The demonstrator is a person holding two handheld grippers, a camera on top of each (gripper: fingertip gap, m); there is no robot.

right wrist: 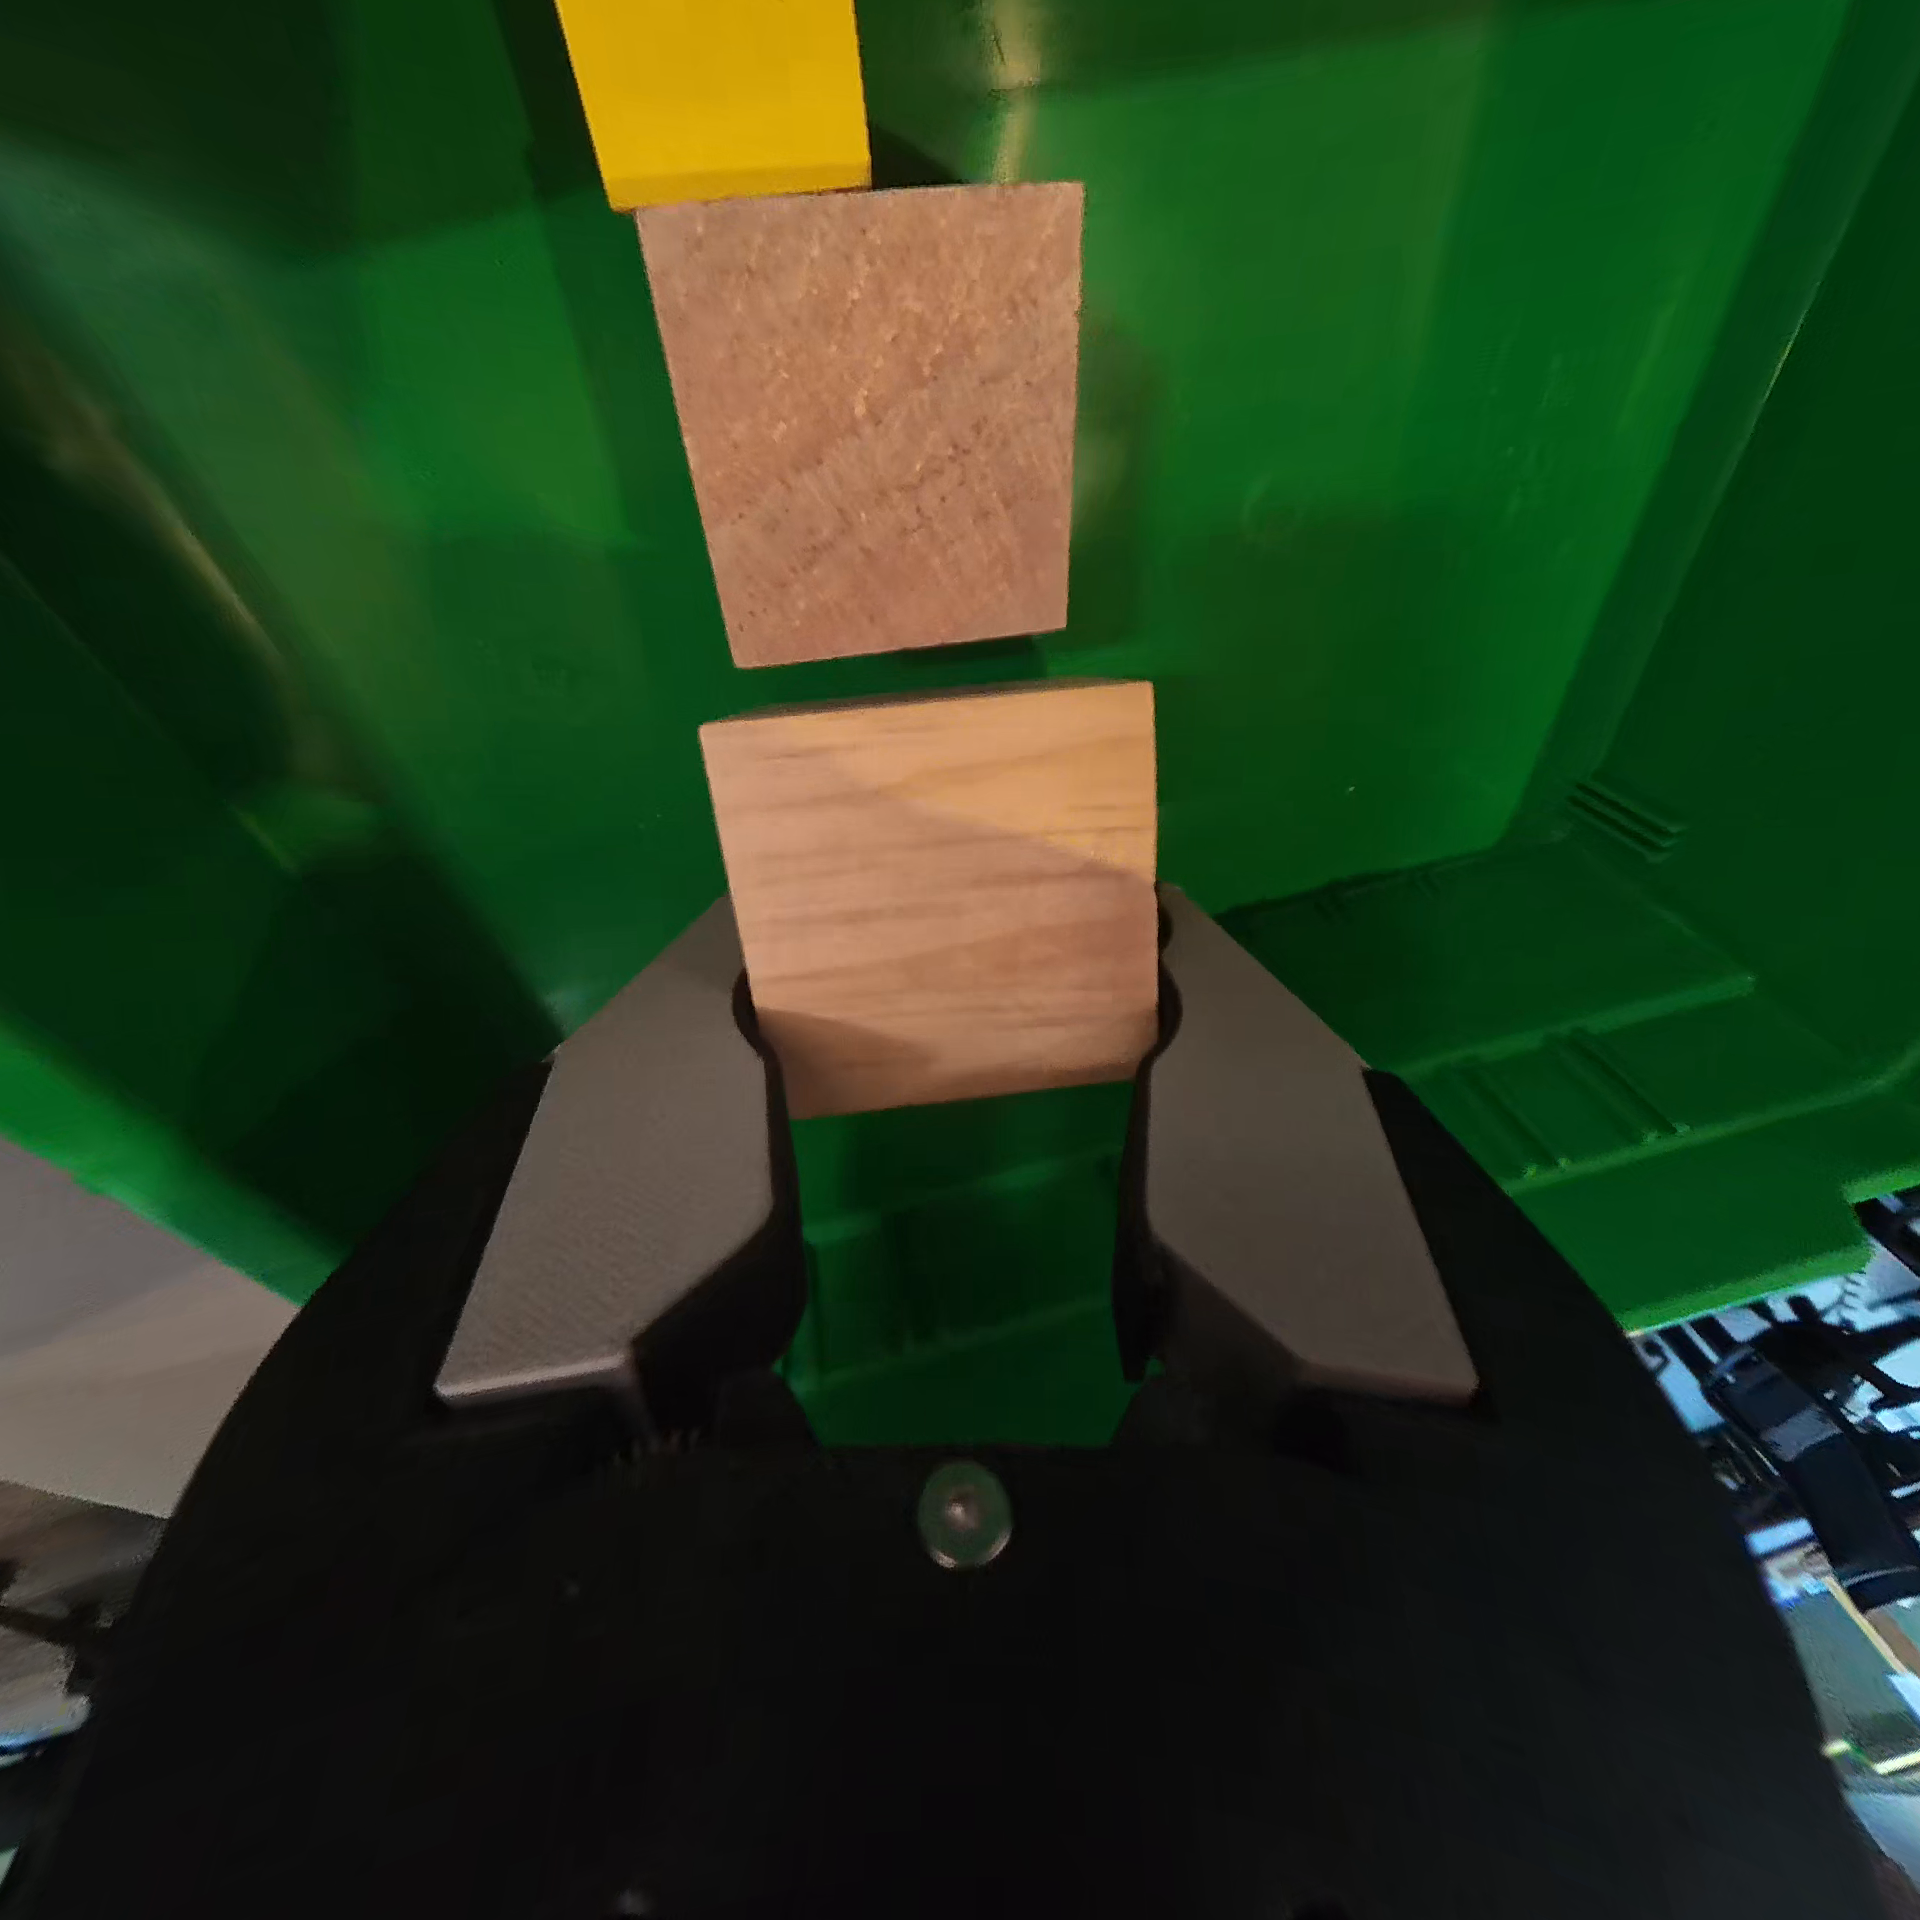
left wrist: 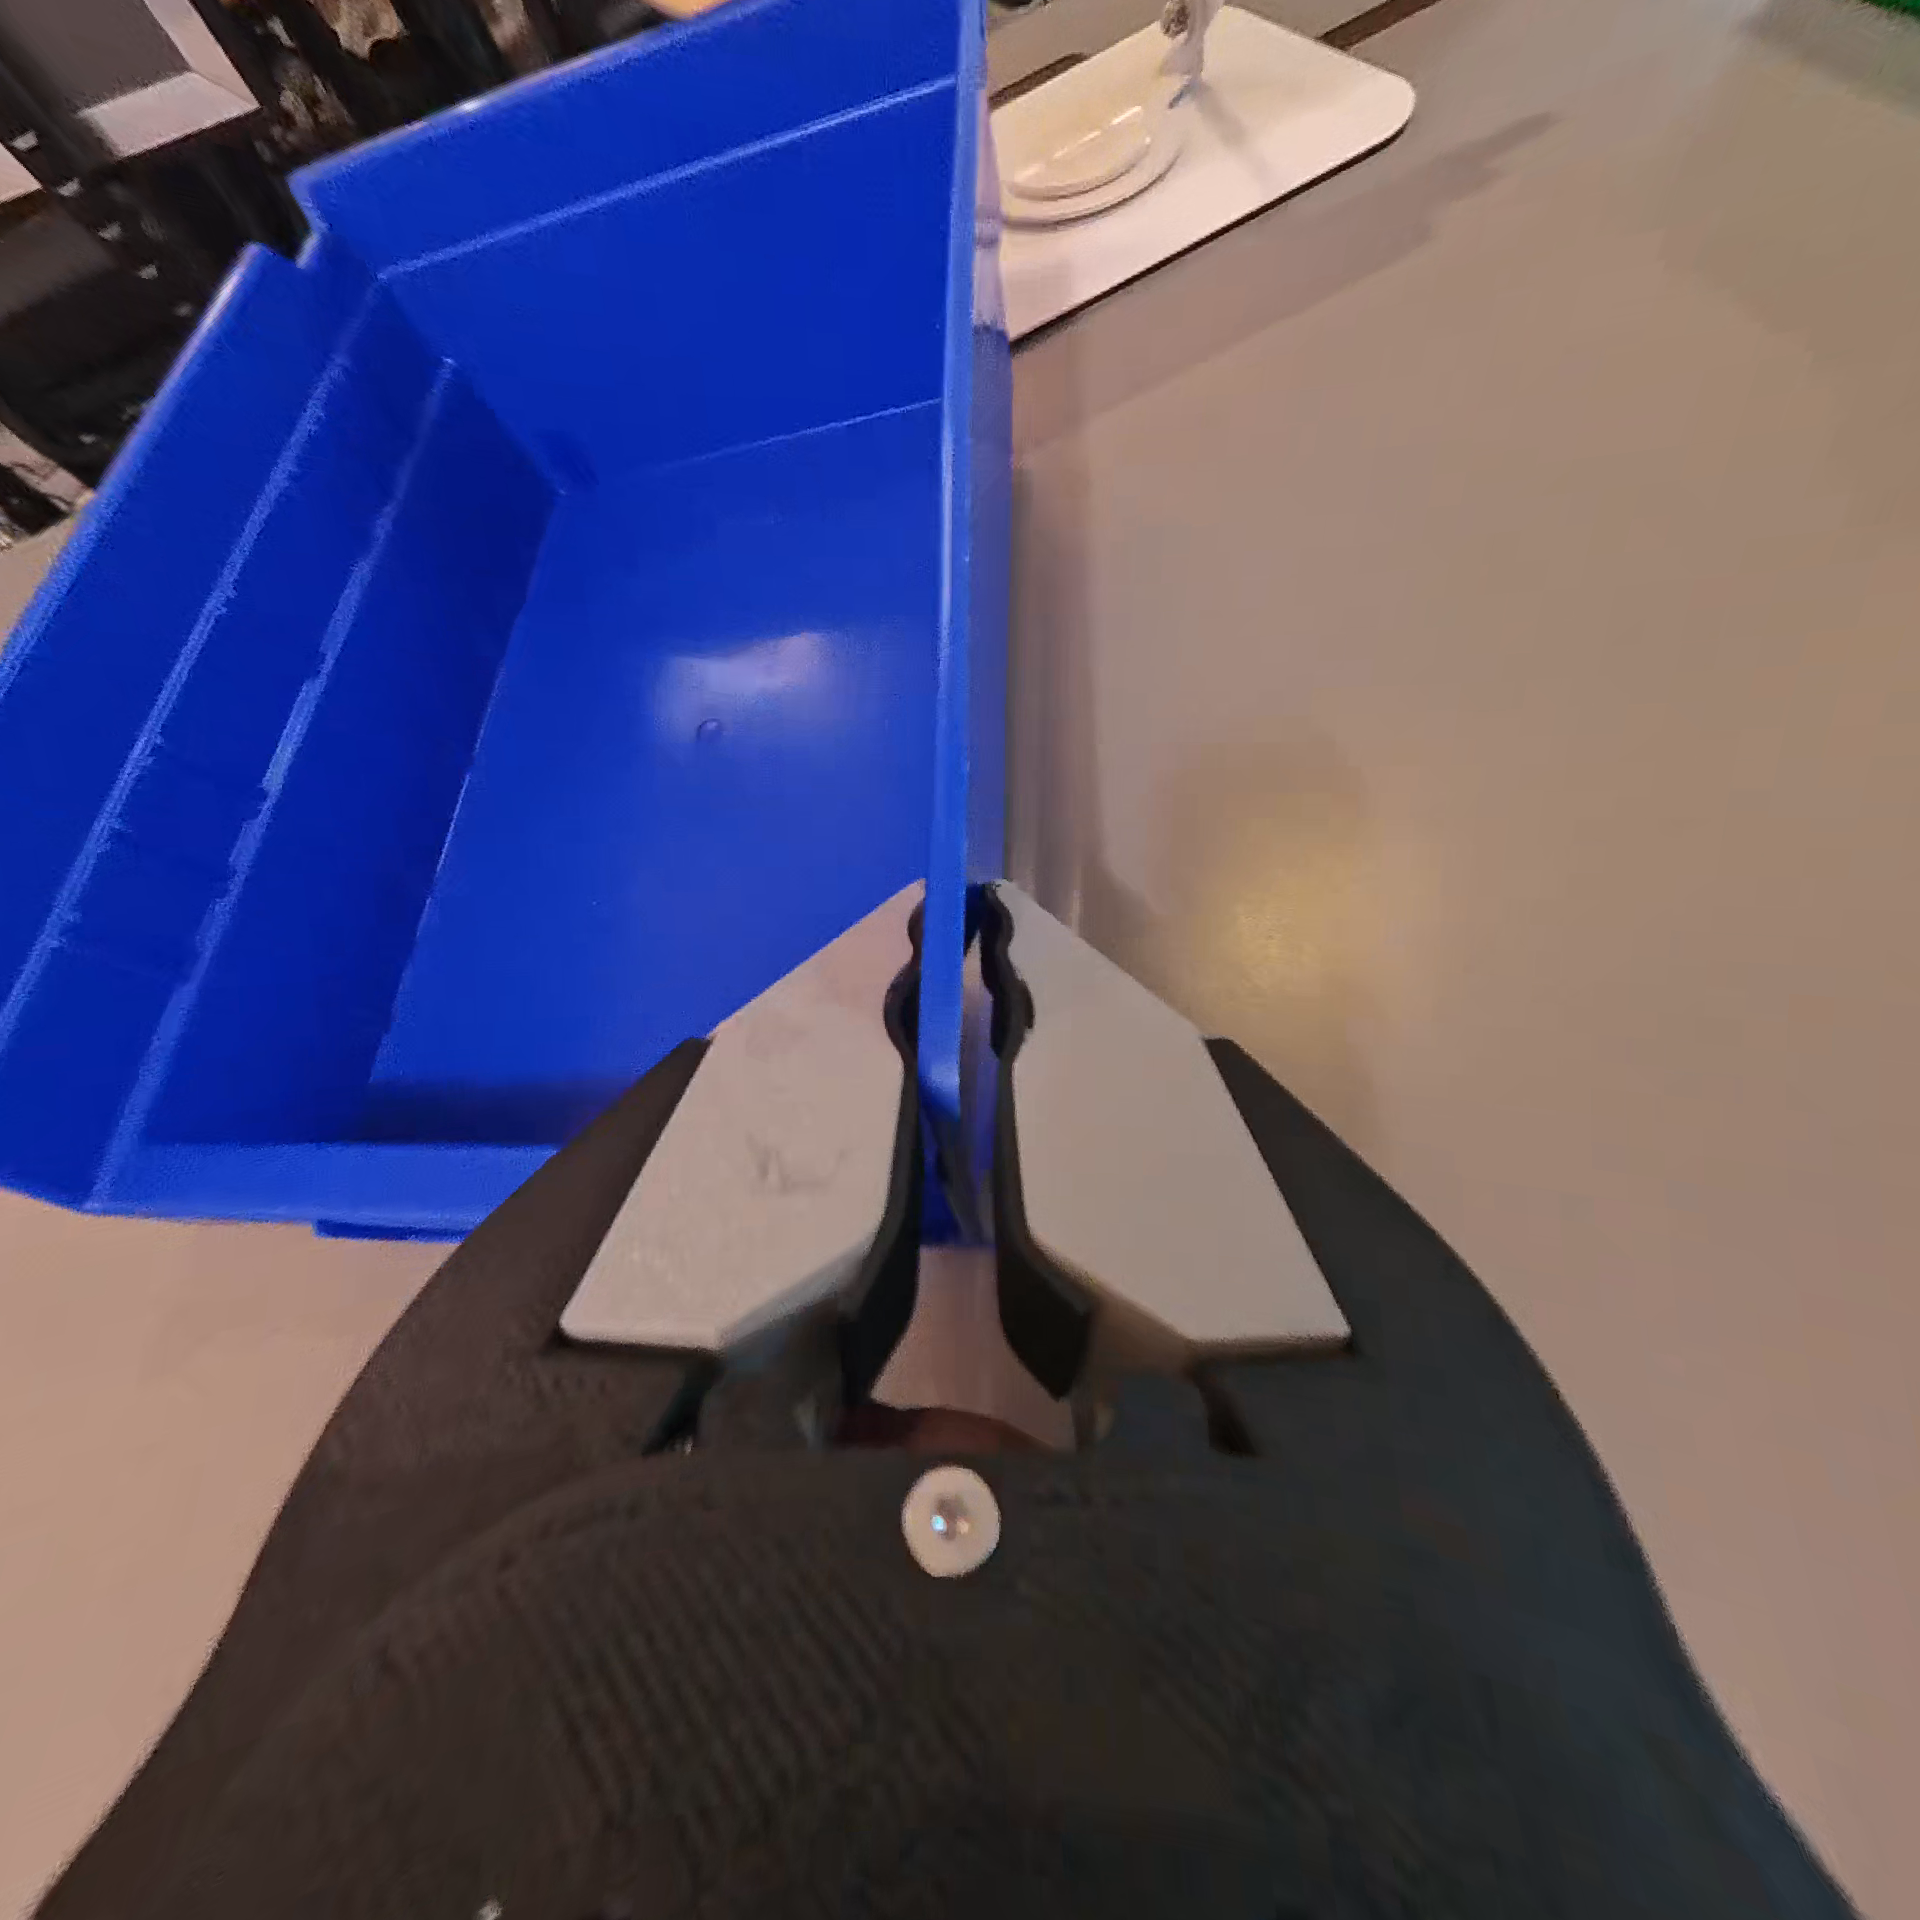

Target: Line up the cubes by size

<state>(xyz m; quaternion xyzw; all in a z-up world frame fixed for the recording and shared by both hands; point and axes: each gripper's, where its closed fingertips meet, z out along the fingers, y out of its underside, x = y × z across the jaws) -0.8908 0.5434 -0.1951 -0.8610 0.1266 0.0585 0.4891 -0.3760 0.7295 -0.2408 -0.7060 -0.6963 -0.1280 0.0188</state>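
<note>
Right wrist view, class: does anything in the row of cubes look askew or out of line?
Yes. The middle wooden cube sits slightly rotated, its edges not parallel to the wooden cube held in the right gripper. The yellow cube beyond is offset leftward, so the row inside the green bin is not straight.

blue bin point(left wrist: 665, 644): smooth glossy plastic, light glare on its floor. green bin point(right wrist: 1403, 520): glossy moulded plastic, ribbed in places. near cube point(right wrist: 945, 904): bare pale wood, fine grain, matt. middle cube point(right wrist: 873, 416): bare wood, rougher, speckled end grain. yellow cube point(right wrist: 727, 94): painted, smooth, matt. table point(left wrist: 1507, 727): smooth grey, low sheen. left gripper point(left wrist: 951, 914): matt grey pads, black ridged printed-looking plastic body, shiny metal screw point(left wrist: 948, 1523).
</note>
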